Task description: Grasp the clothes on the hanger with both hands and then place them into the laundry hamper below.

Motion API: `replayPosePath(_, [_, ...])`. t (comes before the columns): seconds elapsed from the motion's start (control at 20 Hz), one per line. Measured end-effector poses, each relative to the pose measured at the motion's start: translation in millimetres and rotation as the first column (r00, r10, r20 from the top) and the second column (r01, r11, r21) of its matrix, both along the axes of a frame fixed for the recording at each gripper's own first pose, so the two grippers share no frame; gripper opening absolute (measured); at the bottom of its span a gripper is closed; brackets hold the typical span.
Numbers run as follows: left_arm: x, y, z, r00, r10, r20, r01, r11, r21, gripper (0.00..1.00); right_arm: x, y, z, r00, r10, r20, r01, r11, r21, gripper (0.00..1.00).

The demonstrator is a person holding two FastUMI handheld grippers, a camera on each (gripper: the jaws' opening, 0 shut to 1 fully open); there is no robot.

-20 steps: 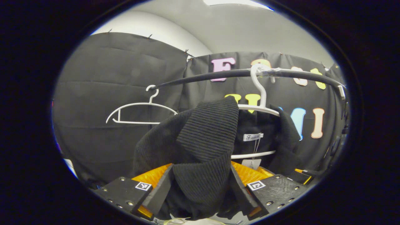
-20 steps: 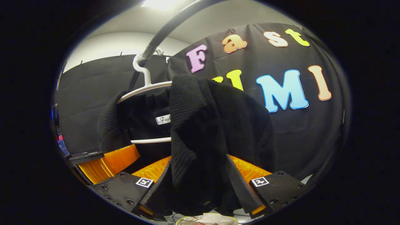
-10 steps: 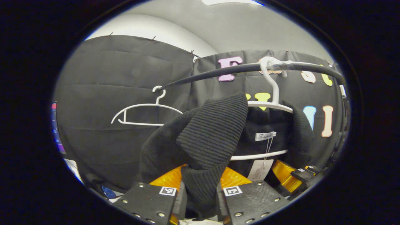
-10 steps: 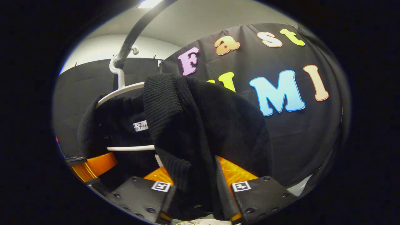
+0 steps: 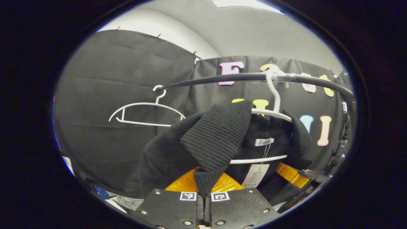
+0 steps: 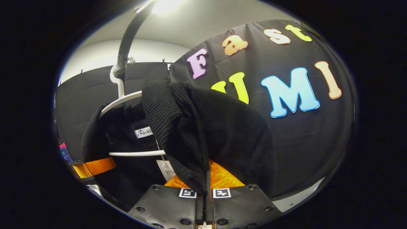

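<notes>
Clothes here come to one black knit garment (image 5: 216, 133), draped on a white hanger (image 5: 270, 113) at the centre-right of the left gripper view, its ribbed edge folding down toward the lower middle of the frame. A second hanger (image 5: 144, 109), bare and white, hangs at the left from the same dark rail (image 5: 222, 79), so two hangers and one rail in all. Compared with a second ago, the left claw (image 5: 204, 203) has gone from spread wide around the fabric to pressed together, its two black fingers pinching the ribbed edge at the bottom centre. At the lower right of that view, the other claw's orange part pokes out from under the garment.

In the right gripper view the garment (image 6: 203, 127) sits in the middle of the frame on its hanger (image 6: 120, 98), which hooks over the rail (image 6: 127, 38) at the upper left. The right claw (image 6: 204, 203) has likewise closed since a second ago, both fingers now nipping the knit edge at the bottom centre. One white neck label (image 6: 143, 132) and one hang tag (image 6: 165, 170) show left of centre.
</notes>
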State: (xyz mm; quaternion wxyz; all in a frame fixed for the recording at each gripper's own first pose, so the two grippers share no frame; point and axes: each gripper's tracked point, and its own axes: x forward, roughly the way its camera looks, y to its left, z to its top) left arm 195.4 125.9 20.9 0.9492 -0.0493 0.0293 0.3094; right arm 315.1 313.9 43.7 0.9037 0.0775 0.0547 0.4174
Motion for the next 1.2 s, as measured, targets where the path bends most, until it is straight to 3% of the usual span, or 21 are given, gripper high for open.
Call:
replayPosePath(0.25, [-4, -19, 19, 0.993, -0.115, 0.041, 0.116, 0.993, -0.032, 0.02, -4, -20, 11, 1.000, -0.021, -0.011, 0.022, 0.999, 0.047, 0.07])
replayPosePath(0.45, [-16, -25, 41, 0.984, -0.155, 0.088, 0.159, 0.986, -0.042, 0.02, 8, -37, 24, 0.997, -0.083, 0.006, 0.082, 0.993, 0.081, 0.07])
replayPosePath(0.85, [-34, 3, 76, 0.977, -0.183, 0.111, 0.182, 0.983, 0.024, 0.02, 37, -62, 40, 0.972, -0.228, 0.048, 0.219, 0.965, 0.145, 0.07])
replayPosePath(1.2, [-46, 35, 94, 0.975, -0.192, 0.113, 0.186, 0.981, 0.061, 0.02, 57, -65, 53, 0.956, -0.283, 0.071, 0.268, 0.948, 0.169, 0.07])
